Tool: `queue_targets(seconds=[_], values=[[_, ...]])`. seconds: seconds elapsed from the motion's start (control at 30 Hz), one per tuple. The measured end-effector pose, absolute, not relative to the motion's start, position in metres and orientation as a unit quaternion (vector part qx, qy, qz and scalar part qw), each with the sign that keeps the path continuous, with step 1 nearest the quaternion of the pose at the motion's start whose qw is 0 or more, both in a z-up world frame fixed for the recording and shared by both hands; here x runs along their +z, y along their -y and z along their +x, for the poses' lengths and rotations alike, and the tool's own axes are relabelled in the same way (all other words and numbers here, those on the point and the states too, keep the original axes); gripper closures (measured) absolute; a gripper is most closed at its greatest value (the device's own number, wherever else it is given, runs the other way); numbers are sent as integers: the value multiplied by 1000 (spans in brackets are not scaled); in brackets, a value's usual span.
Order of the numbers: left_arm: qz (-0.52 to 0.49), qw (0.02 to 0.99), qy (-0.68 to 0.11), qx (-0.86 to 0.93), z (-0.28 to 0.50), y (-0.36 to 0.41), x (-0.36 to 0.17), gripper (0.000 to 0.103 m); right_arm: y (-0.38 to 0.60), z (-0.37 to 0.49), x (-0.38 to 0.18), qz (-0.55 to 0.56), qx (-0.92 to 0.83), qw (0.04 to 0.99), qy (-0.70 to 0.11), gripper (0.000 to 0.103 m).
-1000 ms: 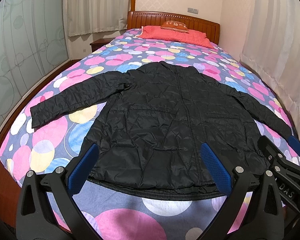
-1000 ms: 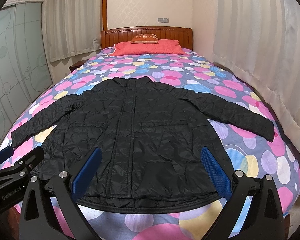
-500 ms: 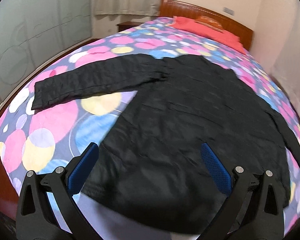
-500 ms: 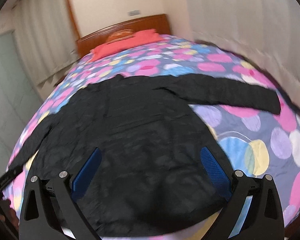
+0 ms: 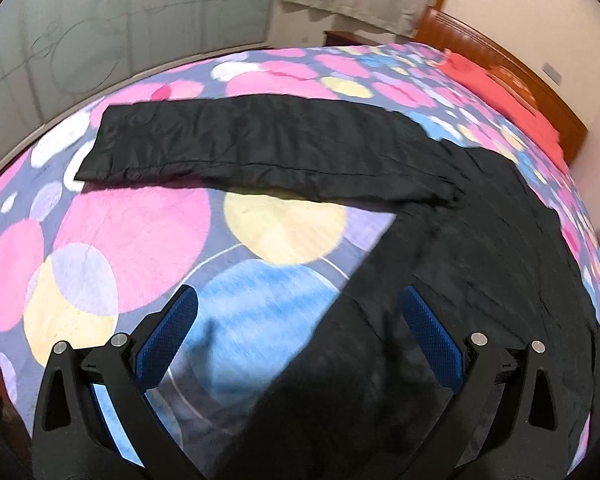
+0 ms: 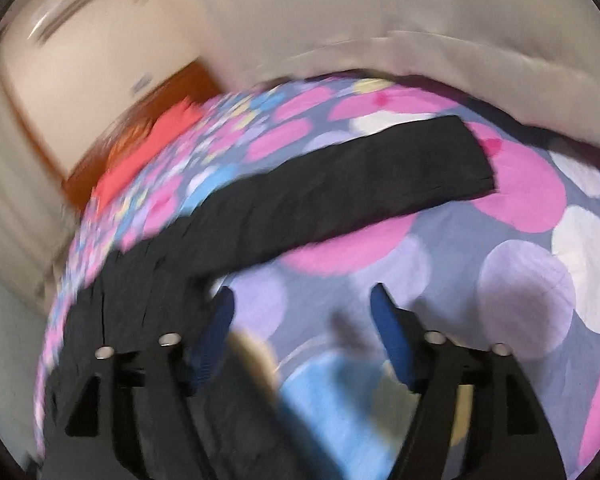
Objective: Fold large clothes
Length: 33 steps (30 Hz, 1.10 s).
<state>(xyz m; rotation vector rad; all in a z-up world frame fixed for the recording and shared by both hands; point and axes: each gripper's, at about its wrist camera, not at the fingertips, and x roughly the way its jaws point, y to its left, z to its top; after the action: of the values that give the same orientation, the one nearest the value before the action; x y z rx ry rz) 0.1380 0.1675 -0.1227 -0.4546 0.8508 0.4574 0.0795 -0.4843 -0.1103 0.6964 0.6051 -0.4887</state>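
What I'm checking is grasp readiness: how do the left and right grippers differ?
The left gripper stands wide open; the right gripper is narrower, its jaws having just been closing with nothing between them. The left gripper straddles the black jacket's edge; the right gripper hangs over bare bedspread beside it. Both have blue pads and hold nothing.

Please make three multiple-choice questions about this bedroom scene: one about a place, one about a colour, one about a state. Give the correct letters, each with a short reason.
1. Where does the jacket lie?
A. on the bed
B. on the floor
C. on a chair

2. What colour are the pads of the left tongs?
A. red
B. blue
C. white

3. How does the jacket's sleeve in the left view lie?
A. stretched out flat
B. folded over the body
C. rolled up

Answers: A, it lies spread on the spotted bedspread; B, the pads are blue; A, the sleeve extends sideways, flat on the bedspread.
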Motion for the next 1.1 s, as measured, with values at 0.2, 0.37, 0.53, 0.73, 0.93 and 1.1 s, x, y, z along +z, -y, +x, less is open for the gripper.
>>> queue_targets(seconds=[0.2,0.37,0.53,0.73,0.93,1.1], values=[[-210,847,-421,247,147,-176,-140,2,547,82,-140,426,-255,829,-258,32],[-198,844,-425,260,147,-176,-148,2,577,82,-164,483,-266,805,-216,32],[-204,832,-436,275,147,-183,-162,2,587,87,-161,474,-286,812,-183,32],[-183,831,-438,289,150,-179,-168,2,604,95,-163,458,-321,807,-192,64],[-165,827,-446,299,154,-176,-171,2,604,101,-149,435,-313,822,-194,86],[-157,826,-448,303,156,-174,-173,2,567,119,-110,364,-286,867,-187,89]])
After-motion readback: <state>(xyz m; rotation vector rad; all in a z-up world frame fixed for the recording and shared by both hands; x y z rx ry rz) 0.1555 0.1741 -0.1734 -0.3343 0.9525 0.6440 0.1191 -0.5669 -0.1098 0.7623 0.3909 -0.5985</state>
